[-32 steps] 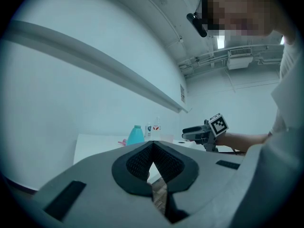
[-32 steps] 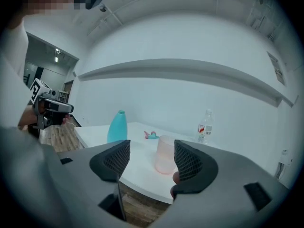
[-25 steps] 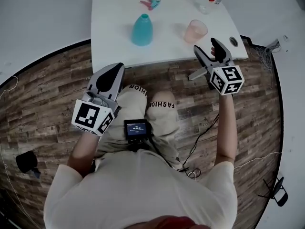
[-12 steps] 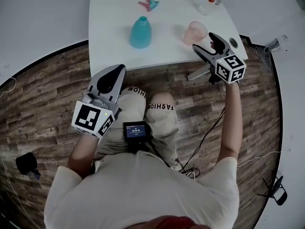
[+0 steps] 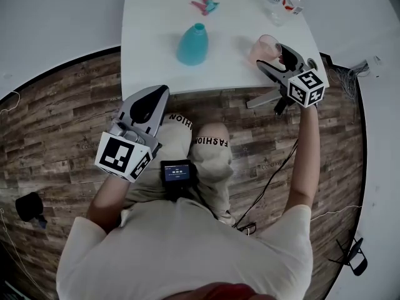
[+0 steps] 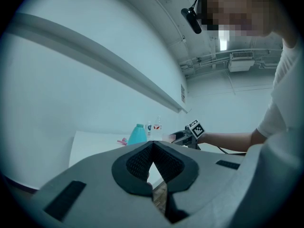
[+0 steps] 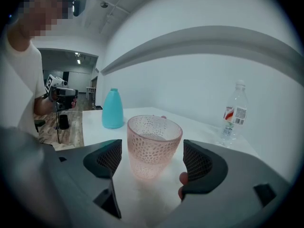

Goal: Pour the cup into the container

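Right gripper [image 5: 276, 58] gaped around pink dimpled cup [image 7: 153, 146], not touching; off-centre squeeze could have tipped it. Left gripper [image 6: 153, 163] closed, empty.

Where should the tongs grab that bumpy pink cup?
Grip the bumpy pink see-through cup around its middle, coming level from the near edge of the white table, where the open right tongs sit either side. It stands upright, open-topped, so a sideways squeeze keeps it steady.

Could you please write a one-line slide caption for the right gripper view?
Right hand-held gripper, jaws apart, flanks a pink cup on the white table; teal container stands behind.
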Action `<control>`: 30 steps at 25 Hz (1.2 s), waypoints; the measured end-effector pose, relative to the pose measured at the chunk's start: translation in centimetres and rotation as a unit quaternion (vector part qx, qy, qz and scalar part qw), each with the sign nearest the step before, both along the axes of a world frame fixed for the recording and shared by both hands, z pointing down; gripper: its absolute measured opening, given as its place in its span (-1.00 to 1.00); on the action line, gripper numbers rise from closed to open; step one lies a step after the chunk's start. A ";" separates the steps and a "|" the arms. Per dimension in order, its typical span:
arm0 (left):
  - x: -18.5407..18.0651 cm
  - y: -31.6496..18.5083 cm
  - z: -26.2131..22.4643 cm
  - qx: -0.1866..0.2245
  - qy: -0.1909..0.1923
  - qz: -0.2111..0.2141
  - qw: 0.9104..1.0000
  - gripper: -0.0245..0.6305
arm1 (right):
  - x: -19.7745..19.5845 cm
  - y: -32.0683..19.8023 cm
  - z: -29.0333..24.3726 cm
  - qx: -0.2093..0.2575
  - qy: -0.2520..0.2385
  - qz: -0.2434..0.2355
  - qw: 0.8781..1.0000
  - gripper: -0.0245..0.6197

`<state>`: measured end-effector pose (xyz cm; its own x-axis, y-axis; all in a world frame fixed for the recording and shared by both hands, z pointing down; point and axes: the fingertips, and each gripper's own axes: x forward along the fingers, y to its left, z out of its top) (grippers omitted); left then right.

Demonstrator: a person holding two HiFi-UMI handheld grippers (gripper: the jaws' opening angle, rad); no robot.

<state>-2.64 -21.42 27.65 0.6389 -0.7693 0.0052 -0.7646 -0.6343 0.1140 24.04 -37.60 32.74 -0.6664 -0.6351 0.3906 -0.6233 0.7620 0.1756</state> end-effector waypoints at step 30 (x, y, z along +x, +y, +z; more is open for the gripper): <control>-2.3 0.2 0.5 -0.008 0.015 -0.023 1.000 -0.89 | -1.5 -1.7 0.5 0.029 0.015 0.034 0.999 0.26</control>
<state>-4.90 -21.27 28.11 0.6025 -0.7981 0.0000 -0.7894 -0.5960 0.1468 22.58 -39.35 33.28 -0.6101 -0.7003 0.3706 -0.6668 0.7064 0.2373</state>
